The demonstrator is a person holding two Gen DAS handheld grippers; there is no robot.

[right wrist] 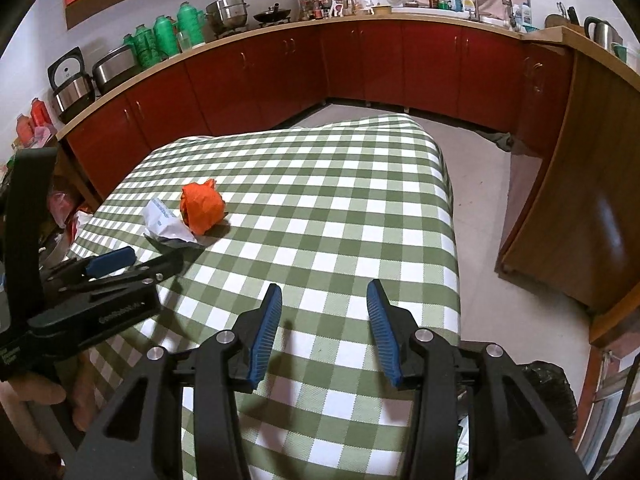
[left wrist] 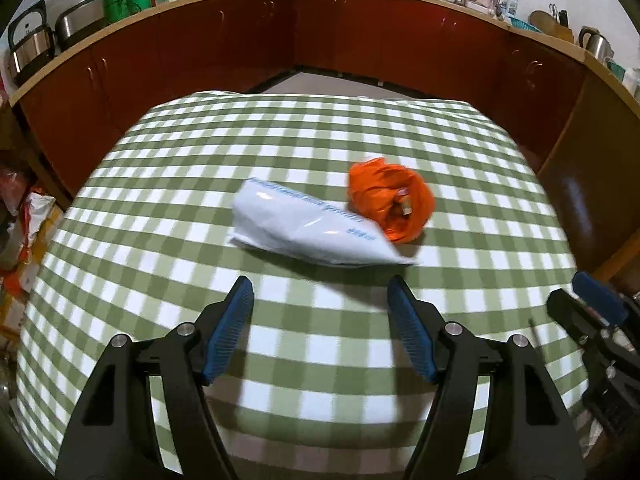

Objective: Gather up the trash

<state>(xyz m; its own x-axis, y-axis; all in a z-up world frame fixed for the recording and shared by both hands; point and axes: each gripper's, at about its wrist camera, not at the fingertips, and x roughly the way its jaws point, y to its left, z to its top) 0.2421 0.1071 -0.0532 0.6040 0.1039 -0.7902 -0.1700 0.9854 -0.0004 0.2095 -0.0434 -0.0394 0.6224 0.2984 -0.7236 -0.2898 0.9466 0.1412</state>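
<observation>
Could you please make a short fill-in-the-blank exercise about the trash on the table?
1. The crumpled bag is ____ in colour.
2. The white package lies on a green-and-white ____ cloth.
3. Both the left gripper and the right gripper are ____.

Missing words: orange; checked; open
</observation>
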